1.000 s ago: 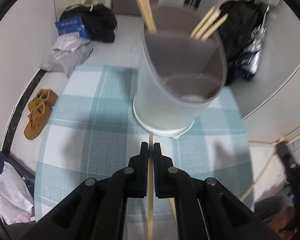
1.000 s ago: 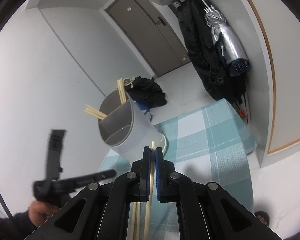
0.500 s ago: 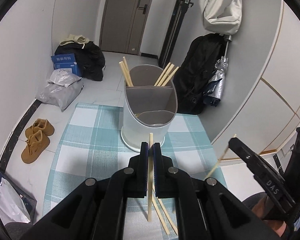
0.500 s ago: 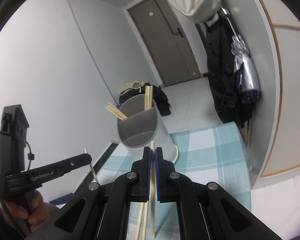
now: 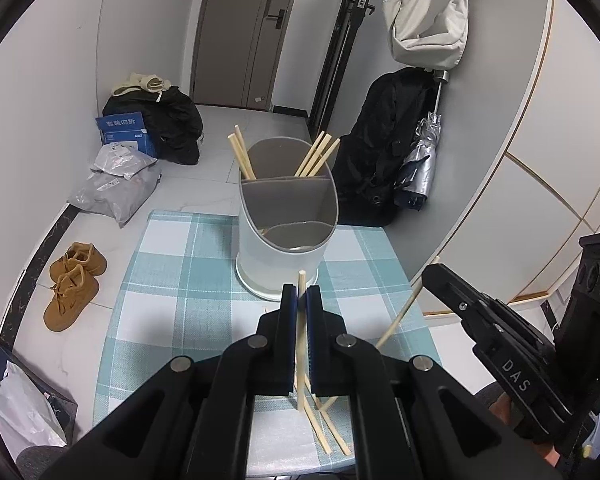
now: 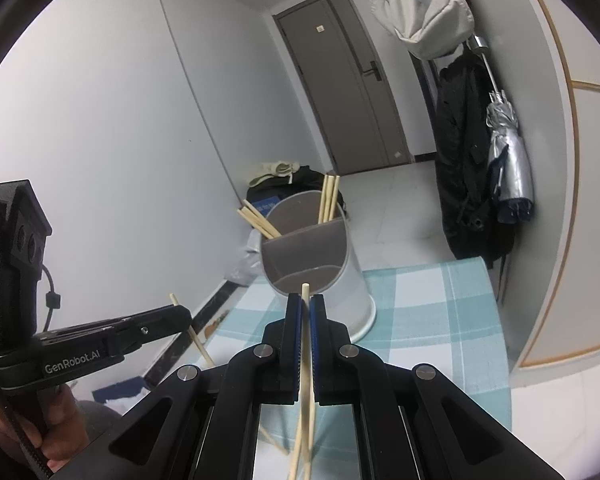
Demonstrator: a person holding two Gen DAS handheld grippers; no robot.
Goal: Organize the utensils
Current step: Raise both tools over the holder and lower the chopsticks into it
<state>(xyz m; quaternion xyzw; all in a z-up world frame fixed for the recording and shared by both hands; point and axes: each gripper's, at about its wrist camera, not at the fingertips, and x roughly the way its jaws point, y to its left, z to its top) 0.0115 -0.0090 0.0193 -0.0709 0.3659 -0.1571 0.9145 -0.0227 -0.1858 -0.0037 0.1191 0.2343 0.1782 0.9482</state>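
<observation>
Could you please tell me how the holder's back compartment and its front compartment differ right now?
The back compartment of the holder has chopsticks leaning out at both sides; the front compartment shows none. The back wall rises higher; the front rim dips low. Both are grey inside and share the divider.

both wrist views look forward and down along their fingers, near the table (image 5: 172, 320). both share the holder (image 5: 286, 236), door (image 6: 340, 92), and seemingly each other's gripper.
</observation>
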